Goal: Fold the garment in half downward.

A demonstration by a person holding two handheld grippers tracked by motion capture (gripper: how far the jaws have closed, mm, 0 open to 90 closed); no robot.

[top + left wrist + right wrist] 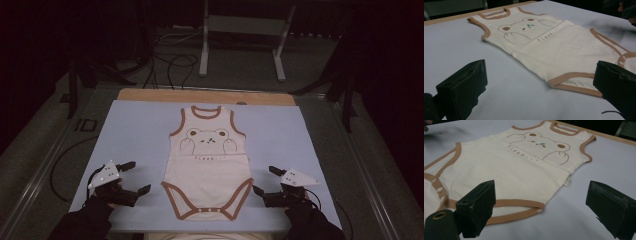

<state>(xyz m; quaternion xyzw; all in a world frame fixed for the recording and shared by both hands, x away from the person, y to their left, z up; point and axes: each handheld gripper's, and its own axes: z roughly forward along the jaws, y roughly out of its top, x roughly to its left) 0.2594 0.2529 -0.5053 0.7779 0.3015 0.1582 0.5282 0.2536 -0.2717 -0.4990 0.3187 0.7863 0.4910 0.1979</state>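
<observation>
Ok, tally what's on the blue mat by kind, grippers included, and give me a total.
Baby bodysuit, cream with brown trim: 1
Hand-held grippers, both open: 2 (left gripper, right gripper)
Total: 3

Left gripper (135, 176) low at left, jaws spread wide, empty. Right gripper (265, 180) low at right, jaws likewise apart, empty.
</observation>
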